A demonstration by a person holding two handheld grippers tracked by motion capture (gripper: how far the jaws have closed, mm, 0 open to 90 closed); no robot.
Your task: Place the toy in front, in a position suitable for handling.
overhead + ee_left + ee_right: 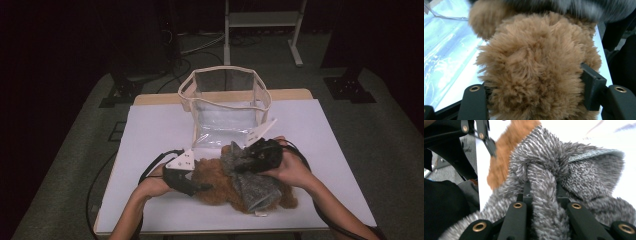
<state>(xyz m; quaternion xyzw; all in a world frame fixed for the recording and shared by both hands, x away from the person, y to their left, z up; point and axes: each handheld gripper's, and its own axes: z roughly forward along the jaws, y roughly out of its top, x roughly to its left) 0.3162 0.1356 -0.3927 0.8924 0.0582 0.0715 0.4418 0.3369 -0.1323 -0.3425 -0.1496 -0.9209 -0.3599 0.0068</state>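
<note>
A brown plush toy [215,184] lies on the white table top [150,130] near the front. A grey fuzzy garment [255,189] is draped over its right part. My left gripper [201,187] comes in from the left, and its jaws press into the brown plush toy's [534,62] fur from both sides; in its own view the left gripper [534,92] has fur bulging between the jaws. My right gripper [241,159] is shut on a bunched fold of the grey garment [584,175]. That fold runs between the right gripper's [542,195] jaws.
A clear plastic bag with cream trim [225,102] stands open behind the toy, at the table's middle back. Its clear wall [444,50] lies left of the plush. Cables trail from both grippers. A white frame [262,22] stands on the floor beyond the table.
</note>
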